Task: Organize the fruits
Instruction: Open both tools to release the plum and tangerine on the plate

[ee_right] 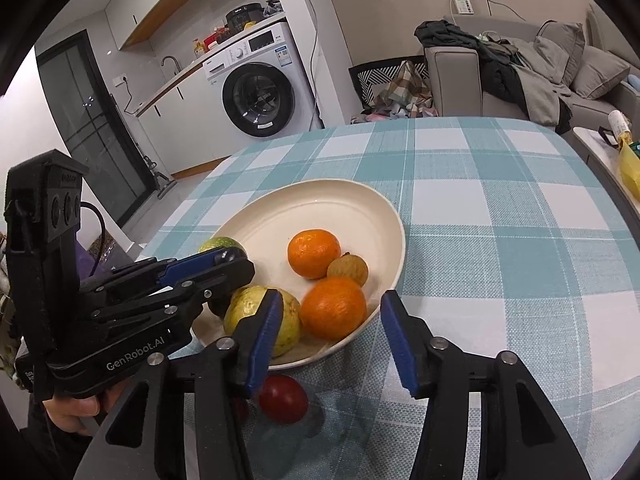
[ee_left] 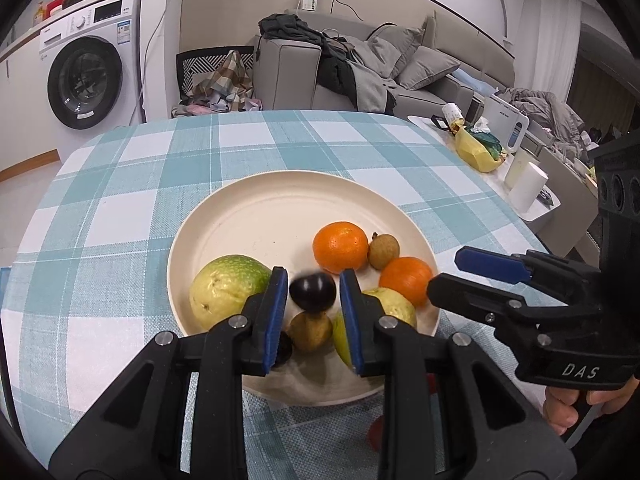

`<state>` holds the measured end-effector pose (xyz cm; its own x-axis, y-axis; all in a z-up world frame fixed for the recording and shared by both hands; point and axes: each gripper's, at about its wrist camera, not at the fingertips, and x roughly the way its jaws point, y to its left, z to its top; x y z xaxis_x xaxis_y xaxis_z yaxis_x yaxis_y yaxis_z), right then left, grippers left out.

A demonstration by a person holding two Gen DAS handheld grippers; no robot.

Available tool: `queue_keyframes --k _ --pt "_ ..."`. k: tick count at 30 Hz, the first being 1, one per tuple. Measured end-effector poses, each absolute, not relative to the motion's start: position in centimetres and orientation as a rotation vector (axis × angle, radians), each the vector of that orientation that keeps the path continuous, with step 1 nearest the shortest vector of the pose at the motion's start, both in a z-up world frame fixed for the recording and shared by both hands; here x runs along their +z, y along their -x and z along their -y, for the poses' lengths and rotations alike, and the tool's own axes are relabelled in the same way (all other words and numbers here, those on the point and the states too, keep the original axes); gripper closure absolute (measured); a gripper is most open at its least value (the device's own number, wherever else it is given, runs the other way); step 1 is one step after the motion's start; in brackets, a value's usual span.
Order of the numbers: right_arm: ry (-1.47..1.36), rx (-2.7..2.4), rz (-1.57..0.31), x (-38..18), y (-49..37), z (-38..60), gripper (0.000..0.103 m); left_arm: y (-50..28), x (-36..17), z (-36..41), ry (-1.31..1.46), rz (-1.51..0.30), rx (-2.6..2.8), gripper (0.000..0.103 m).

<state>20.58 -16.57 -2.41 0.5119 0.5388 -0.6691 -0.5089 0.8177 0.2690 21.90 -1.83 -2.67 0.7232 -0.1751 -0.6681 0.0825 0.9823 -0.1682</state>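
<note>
Cream-coloured plate (ee_left: 288, 175) fills the middle of the left wrist view, on the checked tablecloth (ee_left: 160, 200). My left gripper (ee_left: 313, 276) is clamped, as far as I can judge, on a dark plum (ee_left: 312, 292). The plum sits between the blue pads at centre frame, over the near half of the plate. Left of it lies a large guava (ee_left: 228, 292), and just below it a brown fruit (ee_left: 310, 330). To the right are two oranges (ee_left: 340, 252) with a longan (ee_left: 383, 250) beside them, then a second guava (ee_left: 394, 304). My right gripper (ee_left: 446, 274) reaches in from the right edge, its tips near the plate's right rim.

From the right wrist view my right jaws stand well apart with nothing pressed between them; the nearer orange and the second guava show beyond the gap. What matters next is the red fruit (ee_right: 283, 398). It lies on the cloth, outside the plate and just beside its near rim, at lower centre-left, below my left-hand pad. It is round, so no axis to line up with. I judge my right hand the nearer one, and free. To take it I would have to drop and shift left. The plate rim and my left gripper, at middle left, crowd that side.
</note>
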Motion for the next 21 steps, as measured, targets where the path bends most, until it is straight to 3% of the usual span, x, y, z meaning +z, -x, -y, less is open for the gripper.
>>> queue_keyframes --k 2,5,7,9,14,16,21 --pt "-0.032 0.624 -0.805 -2.1 -20.3 16.9 0.039 -21.6 -2.5 1.7 0.131 -0.747 -0.145 0.076" --pt "-0.02 0.615 -0.786 -1.8 -19.8 17.3 0.027 -20.8 -2.2 1.4 0.139 -0.732 -0.143 0.057" --pt "-0.009 0.615 -0.786 -1.8 -19.6 17.4 0.019 -20.4 -1.9 1.4 0.143 -0.725 -0.129 0.034" --pt "-0.004 0.616 -0.793 -1.6 -19.3 17.6 0.011 -19.6 -1.5 1.4 0.132 -0.714 -0.106 0.021" --pt "0.021 0.62 -0.775 -1.2 -18.3 17.7 0.002 -17.9 -0.7 0.8 0.136 -0.693 -0.089 0.013" --pt "0.038 0.629 -0.776 -1.2 -18.0 17.5 0.001 -17.4 -0.6 0.5 0.145 -0.686 -0.073 0.001" --pt "0.066 0.642 -0.757 -1.3 -17.4 17.2 0.0 -15.8 -0.1 0.2 0.122 -0.657 -0.046 0.001"
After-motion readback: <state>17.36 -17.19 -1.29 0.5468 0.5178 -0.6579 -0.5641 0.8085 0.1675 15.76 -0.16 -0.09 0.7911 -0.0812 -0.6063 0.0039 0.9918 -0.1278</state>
